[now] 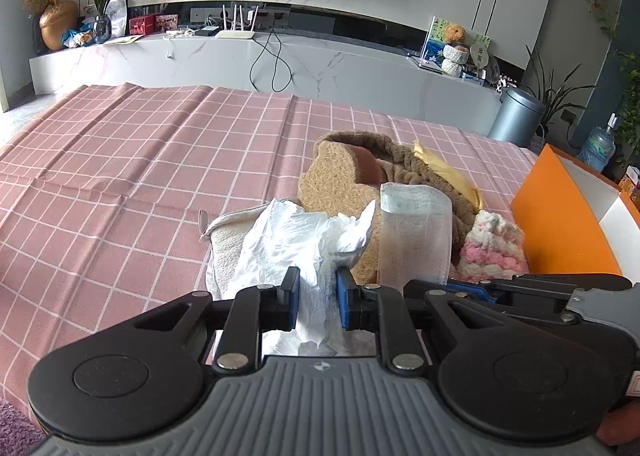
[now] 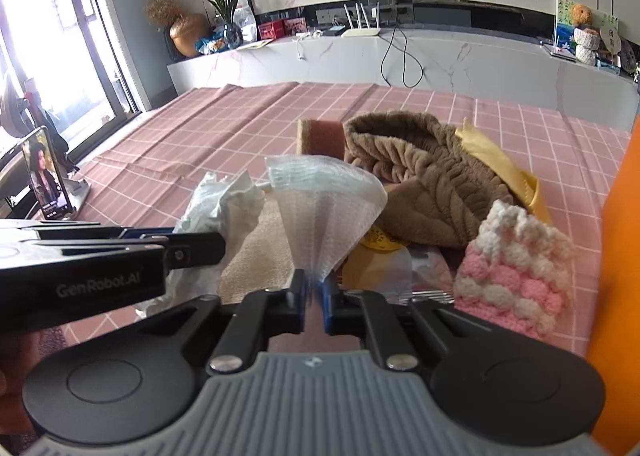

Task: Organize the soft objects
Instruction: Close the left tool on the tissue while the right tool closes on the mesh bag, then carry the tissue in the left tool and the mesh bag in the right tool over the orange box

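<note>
Gauze (image 2: 324,208), thin and fanned, was pinched by the right hand-held gripper (image 2: 316,296); the left hand-held gripper (image 1: 318,296) was closed on crumpled tissue (image 1: 296,240), which could tear or slip.

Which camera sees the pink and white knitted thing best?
The right wrist view: the pink and white knitted piece shows whole and close, lying on the checked cloth. In the left wrist view it is smaller, and its lower edge is cut off behind the right claw.
</note>
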The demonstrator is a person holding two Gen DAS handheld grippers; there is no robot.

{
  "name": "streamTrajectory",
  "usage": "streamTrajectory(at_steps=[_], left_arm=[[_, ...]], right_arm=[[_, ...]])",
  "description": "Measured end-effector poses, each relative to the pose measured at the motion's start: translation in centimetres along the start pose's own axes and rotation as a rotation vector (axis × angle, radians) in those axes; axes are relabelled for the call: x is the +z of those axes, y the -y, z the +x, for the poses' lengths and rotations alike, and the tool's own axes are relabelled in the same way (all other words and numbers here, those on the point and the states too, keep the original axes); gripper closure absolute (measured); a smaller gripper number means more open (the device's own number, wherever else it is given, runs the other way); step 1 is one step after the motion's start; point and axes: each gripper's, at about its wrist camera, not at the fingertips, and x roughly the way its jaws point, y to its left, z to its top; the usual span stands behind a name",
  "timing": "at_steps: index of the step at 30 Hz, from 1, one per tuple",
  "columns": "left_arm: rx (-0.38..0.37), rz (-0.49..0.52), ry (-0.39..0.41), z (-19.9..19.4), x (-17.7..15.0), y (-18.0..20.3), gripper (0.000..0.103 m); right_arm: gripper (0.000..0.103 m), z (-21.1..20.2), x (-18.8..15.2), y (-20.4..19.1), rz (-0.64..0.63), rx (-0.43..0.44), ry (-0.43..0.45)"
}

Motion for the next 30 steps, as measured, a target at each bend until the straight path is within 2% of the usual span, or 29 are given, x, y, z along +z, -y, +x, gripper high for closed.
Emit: streamTrajectory(at_steps=[7,11,15,21,26,30], left_arm=[[-0.027,0.031,0.060,-3.5,0.8,2.1,0.082],[-0.077,0.042,0.087,-5.1,1.4,3.8,0.082],[-0.169,0.035,0.089,-6.3,2.2,5.7,0.082],[-0.332,0.105,0.095,-7.4,3.8,11.1,0.082],[-0.430,0.261,0.097,-7.0,4.5,17.2,0.082],[-0.513,0.339,-0.003,-5.2,4.2,21.6,0.082]], right_arm=[[0.103,-4.9,0.6,0.0,0.020,-0.011,0.074],[0.103,-8.6,0.9,0.6,0.029,-0.025,0.131],[0.103,-12.7,1.0,2.2,0.038,-0.076,0.172],[0.103,-18.8,1.1,6.6,0.078,-0.201,0.201],[0.103,-22.7,0.6,10.8,0.128,-0.303,0.180],[0.103,-24.1,-0.6,14.7,0.190,-0.352,0.091]])
